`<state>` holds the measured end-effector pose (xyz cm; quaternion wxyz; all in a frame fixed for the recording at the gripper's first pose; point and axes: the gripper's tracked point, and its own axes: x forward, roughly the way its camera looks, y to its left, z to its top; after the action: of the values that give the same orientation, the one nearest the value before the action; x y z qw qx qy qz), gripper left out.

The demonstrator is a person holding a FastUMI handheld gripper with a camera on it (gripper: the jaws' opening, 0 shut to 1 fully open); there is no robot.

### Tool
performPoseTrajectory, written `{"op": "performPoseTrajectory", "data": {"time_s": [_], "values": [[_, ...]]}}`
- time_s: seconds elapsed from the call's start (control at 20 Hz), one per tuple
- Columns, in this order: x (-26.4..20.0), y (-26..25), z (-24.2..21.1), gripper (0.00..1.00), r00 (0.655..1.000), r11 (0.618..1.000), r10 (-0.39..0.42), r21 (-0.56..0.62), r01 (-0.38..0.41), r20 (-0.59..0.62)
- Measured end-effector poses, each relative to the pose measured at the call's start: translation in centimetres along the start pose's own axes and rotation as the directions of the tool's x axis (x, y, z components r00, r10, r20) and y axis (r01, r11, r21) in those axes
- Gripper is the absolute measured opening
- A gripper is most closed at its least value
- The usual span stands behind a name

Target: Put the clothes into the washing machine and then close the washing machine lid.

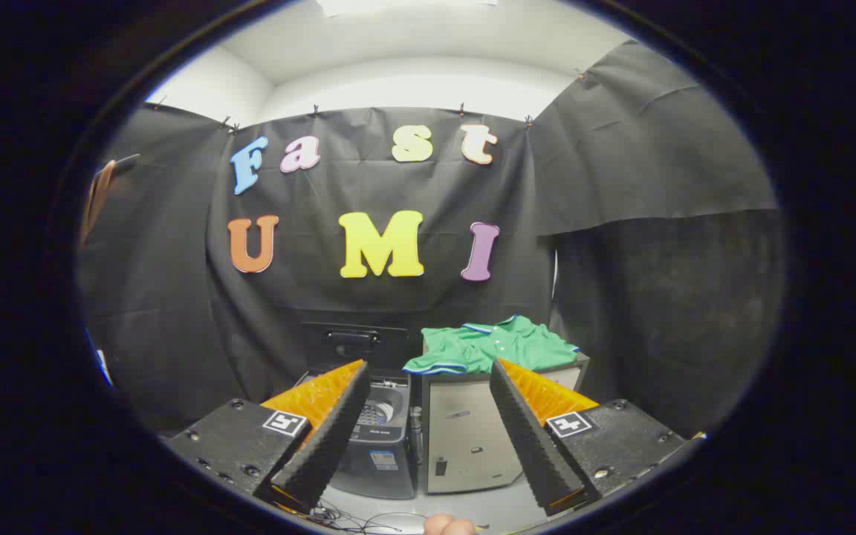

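- Gripper (428, 379) in lower centre of frame, fingers spread wide apart, nothing between the pads, touching nothing.
- Left finger (324, 431) angled in from lower left, right finger (532, 431) from lower right; square marker tags on both finger blocks.
- Bit of a fingertip (449, 525) at bottom centre, below the gap between the fingers.
- Loose cables (354, 519) on the pale floor at bottom centre, just left of that fingertip.
- Washing machine (380, 438) beyond the left finger, lower centre of frame, dark body, partly hidden by that finger; drum opening visible from above.
- Washing machine lid (354, 343) raised, standing upright behind the opening, handle facing the camera, against the black cloth wall.
- Grey cabinet (472, 438) just right of the washing machine, seen in the gap between the fingers, appears to touch or nearly touch the machine's side; cannot tell which.
- Green shirt (495, 345) lying crumpled on top of the cabinet, centre-right of frame, above and beyond the right fingertip, well clear of both fingers; white and blue trim on collar and sleeve edge; one sleeve drooping over the cabinet's left front corner.
- Shirt outside the machine, lid not closed.
- Black cloth wall (658, 223) behind everything, wrapping left, centre and right of frame.
- White ceiling (413, 44) across upper part of frame above the cloth.
- Brownish object (97, 197) at upper left edge beside the cloth; too distorted to identify.
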<state>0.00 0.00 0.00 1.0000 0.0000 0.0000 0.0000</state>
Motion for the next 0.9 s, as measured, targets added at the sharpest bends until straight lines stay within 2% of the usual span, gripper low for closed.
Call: {"op": "performPoseTrajectory", "data": {"time_s": [0.9], "values": [[1.2,-0.3,-0.3,1.00,1.000,1.000,-0.012,-0.007,0.012,-0.012]]}}
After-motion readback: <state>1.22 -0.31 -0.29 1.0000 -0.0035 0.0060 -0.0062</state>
